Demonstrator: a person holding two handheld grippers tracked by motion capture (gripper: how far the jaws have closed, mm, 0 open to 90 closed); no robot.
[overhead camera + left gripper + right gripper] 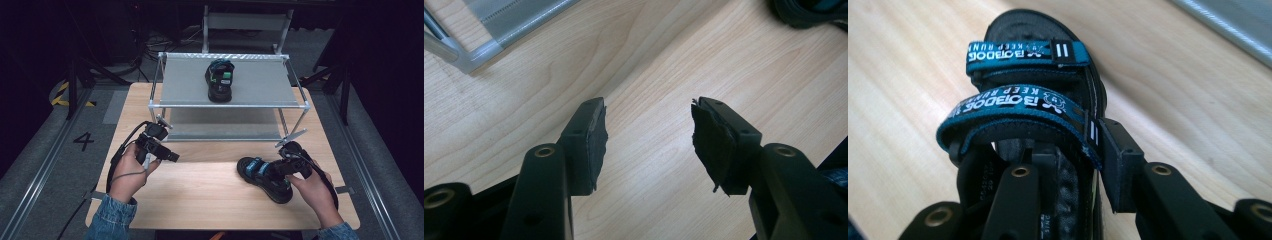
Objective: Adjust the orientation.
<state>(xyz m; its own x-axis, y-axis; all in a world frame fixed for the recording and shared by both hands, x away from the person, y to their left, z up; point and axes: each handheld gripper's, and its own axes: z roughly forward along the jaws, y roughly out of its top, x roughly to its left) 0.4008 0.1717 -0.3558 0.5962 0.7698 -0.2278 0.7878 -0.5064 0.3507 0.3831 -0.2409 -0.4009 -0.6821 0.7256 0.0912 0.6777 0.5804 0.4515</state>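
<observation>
A black sandal with teal straps (pixel 253 168) (pixel 1018 107) lies on the wooden table (pixel 200 195) at the front right, its edge also at the top right of the left gripper view (pixel 809 11). My right gripper (pixel 283 168) (pixel 1079 150) is shut on its side: one jaw sits inside under the nearer strap, the other presses from outside. A second matching sandal (pixel 220 80) stands on the top shelf of a metal rack (pixel 190 85). My left gripper (pixel 173 156) (pixel 649 135) hovers open over bare wood at the left, nothing between its pads.
The rack has a lower grey shelf (pixel 220 131) and takes up the back half of the table; its corner leg (pixel 471 57) is close to my left gripper. Dark floor with cables and stands lies beyond the table.
</observation>
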